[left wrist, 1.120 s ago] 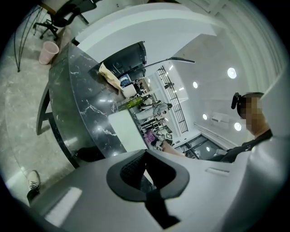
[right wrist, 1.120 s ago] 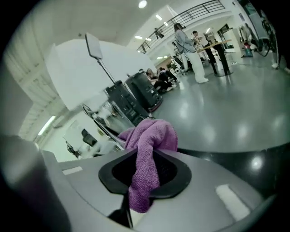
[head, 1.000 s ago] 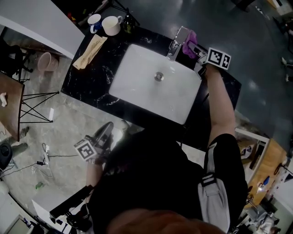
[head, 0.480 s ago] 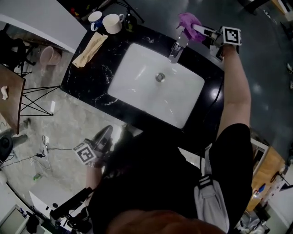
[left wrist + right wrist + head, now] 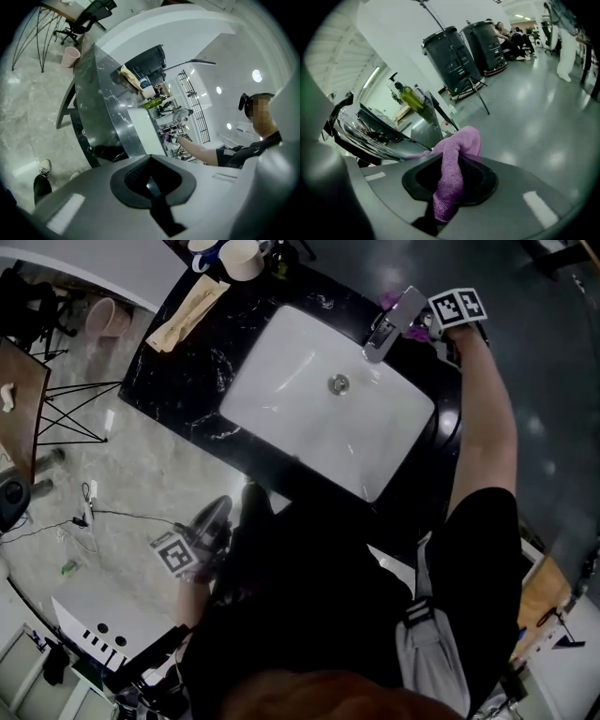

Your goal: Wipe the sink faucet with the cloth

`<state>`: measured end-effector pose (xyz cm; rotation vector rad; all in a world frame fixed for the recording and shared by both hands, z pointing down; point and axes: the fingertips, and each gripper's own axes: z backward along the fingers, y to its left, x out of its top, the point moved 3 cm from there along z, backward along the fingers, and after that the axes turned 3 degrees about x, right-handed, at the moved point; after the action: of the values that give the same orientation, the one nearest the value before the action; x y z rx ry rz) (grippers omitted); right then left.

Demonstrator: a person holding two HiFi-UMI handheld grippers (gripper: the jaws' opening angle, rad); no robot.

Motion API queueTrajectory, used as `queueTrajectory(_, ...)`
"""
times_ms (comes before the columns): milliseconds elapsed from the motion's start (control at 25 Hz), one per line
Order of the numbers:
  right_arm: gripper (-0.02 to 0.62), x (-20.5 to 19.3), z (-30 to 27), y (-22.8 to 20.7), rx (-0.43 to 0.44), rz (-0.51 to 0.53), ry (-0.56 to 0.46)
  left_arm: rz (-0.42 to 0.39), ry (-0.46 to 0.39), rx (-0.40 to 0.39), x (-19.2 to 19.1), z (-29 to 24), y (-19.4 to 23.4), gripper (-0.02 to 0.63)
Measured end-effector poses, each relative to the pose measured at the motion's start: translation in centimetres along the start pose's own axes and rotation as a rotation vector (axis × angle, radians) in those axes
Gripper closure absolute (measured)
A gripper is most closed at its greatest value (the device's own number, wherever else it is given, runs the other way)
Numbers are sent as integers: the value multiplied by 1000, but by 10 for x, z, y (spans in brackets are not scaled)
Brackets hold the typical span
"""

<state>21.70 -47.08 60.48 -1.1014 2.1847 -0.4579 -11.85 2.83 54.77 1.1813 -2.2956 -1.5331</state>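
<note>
The chrome faucet stands at the far rim of the white sink, set in a black marble counter. My right gripper is just behind the faucet, its marker cube uppermost, and it is shut on the purple cloth. In the right gripper view the cloth hangs bunched between the jaws, with the faucet's shiny body close at the left. My left gripper hangs low beside the counter's near edge, away from the sink. Its jaws are shut on nothing.
Two mugs and a folded beige towel lie on the counter's far left end. A green bottle stands near the faucet. A pink bin and a table's wire legs are on the floor left; black bins stand behind.
The right gripper with the cloth swung up behind the faucet, then came down close against the faucet's back. The left gripper has stayed low by the counter.
</note>
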Motion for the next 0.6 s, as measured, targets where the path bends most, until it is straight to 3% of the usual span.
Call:
queueTrajectory(80, 512, -2, -3, -2, -47, 41, 35, -5, 2, -2, 0, -1, 0, 606)
queueTrajectory(200, 512, -1, 4, 2, -63, 46, -13, -15, 10, -14, 2, -1, -2, 606)
queueTrajectory(280, 512, 0, 17, 9, -39, 35, -109, -29, 16, -27, 5, 0, -4, 606)
queueTrajectory(440, 511, 5, 67, 45, 65, 22, -396, -65, 26, -75, 17, -1, -2, 606)
queueTrajectory(600, 511, -13, 116, 92, 92, 14, -576, -120, 60, -165, 37, -5, -6, 606)
